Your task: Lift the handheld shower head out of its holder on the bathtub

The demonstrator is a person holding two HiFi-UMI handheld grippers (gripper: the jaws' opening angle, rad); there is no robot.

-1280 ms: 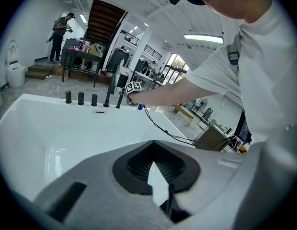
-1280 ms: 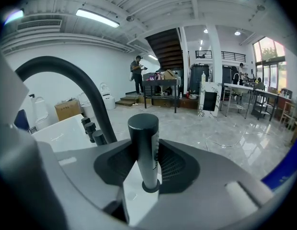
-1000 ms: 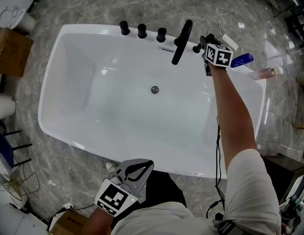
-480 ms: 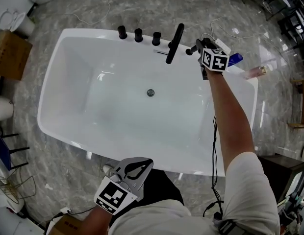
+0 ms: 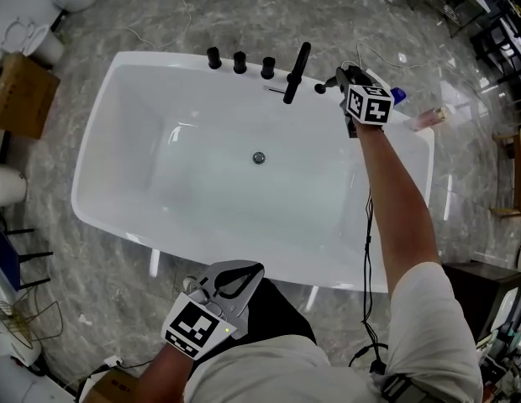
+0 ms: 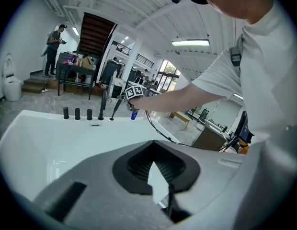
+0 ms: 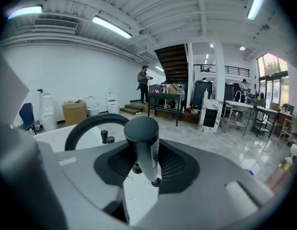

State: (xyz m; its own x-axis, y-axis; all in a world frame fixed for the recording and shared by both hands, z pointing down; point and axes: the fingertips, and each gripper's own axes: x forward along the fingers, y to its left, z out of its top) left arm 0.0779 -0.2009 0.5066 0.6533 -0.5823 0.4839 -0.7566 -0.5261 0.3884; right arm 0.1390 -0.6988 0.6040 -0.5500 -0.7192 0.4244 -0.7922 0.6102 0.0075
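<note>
A white bathtub (image 5: 160,225) seen from above fills the middle of the head view, standing on a grey marble floor (image 5: 244,7). Along its far rim, at the top centre of the frame, stand three black knobs (image 5: 239,60) and a tall curved black spout (image 5: 297,72).

Your right arm reaches to the upper right of the frame, where your right tongs (image 5: 339,81) sit at the rim just right of the spout. The right gripper view shows them clamped on the handheld shower head (image 7: 143,147), a black wand with a rounded top. It stands nearly upright in the centre of that frame, gripped on its lower part. Its lower end shows against the white rim, with a small dark piece close behind it that may be the holder; you cannot tell from here whether the two touch.

Your left tongs (image 5: 254,272) hang at the bottom centre of the head view, near your body and outside the tub's near rim. Their tips are together with nothing between them.

The grasp is made, and the lift looks under way or nearly clear. What seems left is to bring the wand plainly free of the holder.
</note>
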